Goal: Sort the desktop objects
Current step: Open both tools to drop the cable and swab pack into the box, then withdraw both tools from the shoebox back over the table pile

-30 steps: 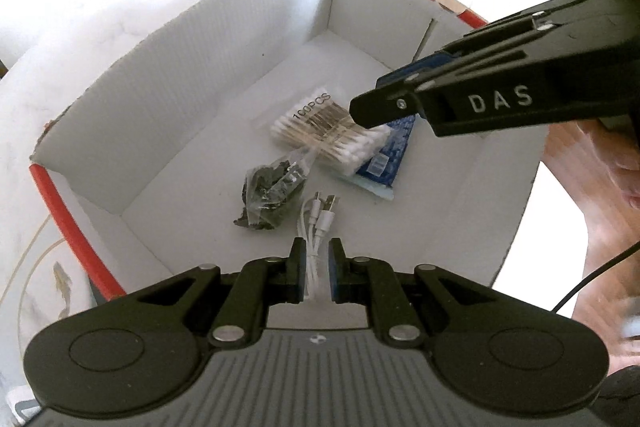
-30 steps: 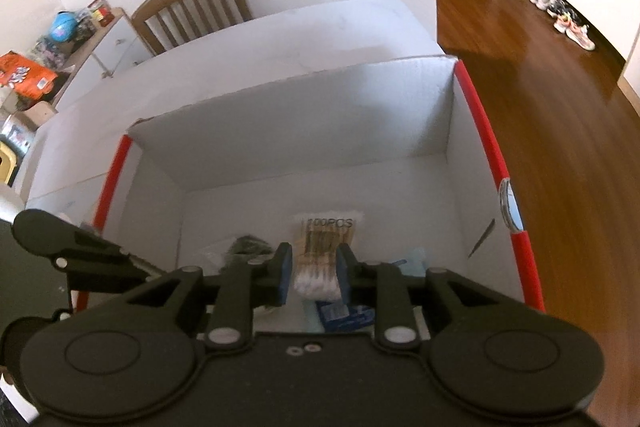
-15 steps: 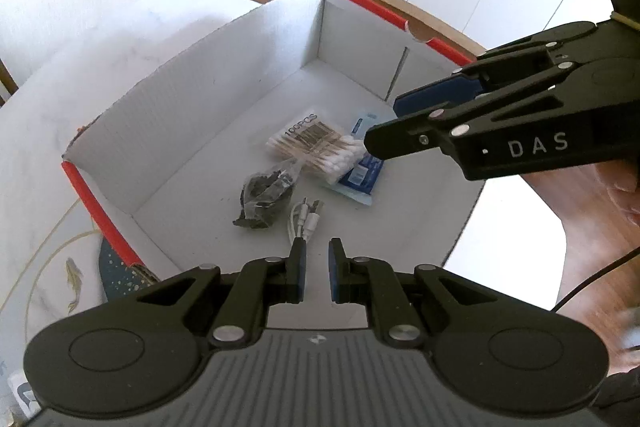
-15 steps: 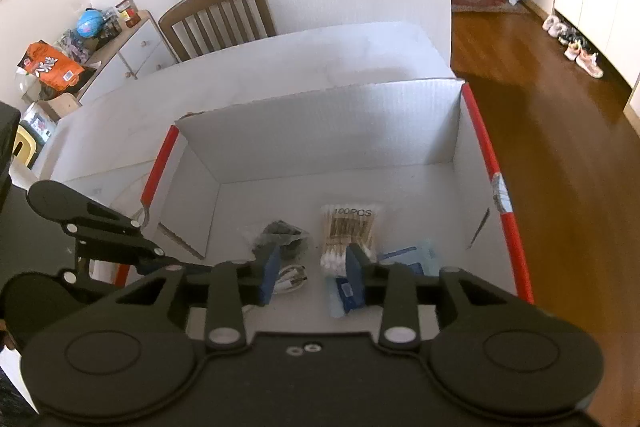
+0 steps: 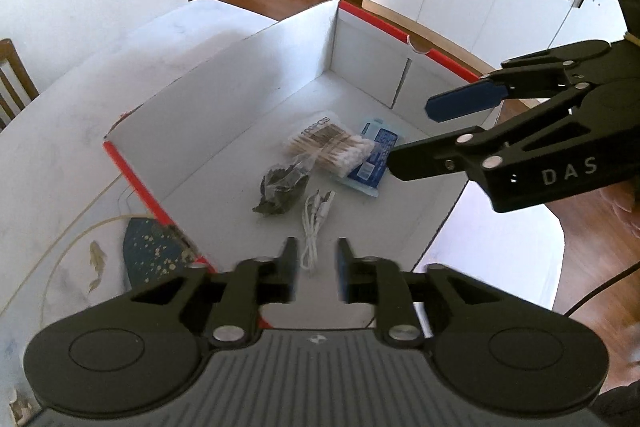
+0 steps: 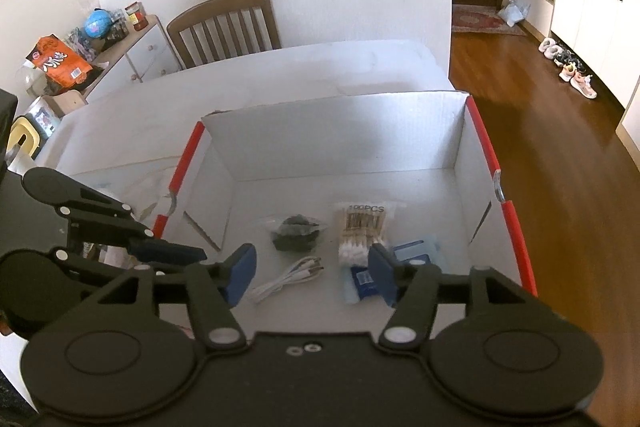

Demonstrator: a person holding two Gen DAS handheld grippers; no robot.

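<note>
The left gripper [image 5: 316,269] hangs over the near edge of the white box [image 5: 256,67] with its fingers a little way apart, and it holds nothing. Right in front of that gap, down on the box floor, lies the white cable [image 5: 316,223]. Its long side runs almost straight away from the fingers, so I think this gripper is the nearer one to grab it.

The right gripper [image 6: 312,277] has its fingers spread wide and is empty too. It hangs over the near side of the box. The cable [image 6: 288,277] lies slanted across that gap.

Further in sit a small bag of dark bits [image 5: 282,189], a pack of cotton swabs [image 5: 334,151] and a blue packet [image 5: 372,161] tucked partly under the swabs. The dark bag is just beside the cable's far end, so a reach could bump it. The box floor has lots of open room on the left side. The box walls stand tall all round.
</note>
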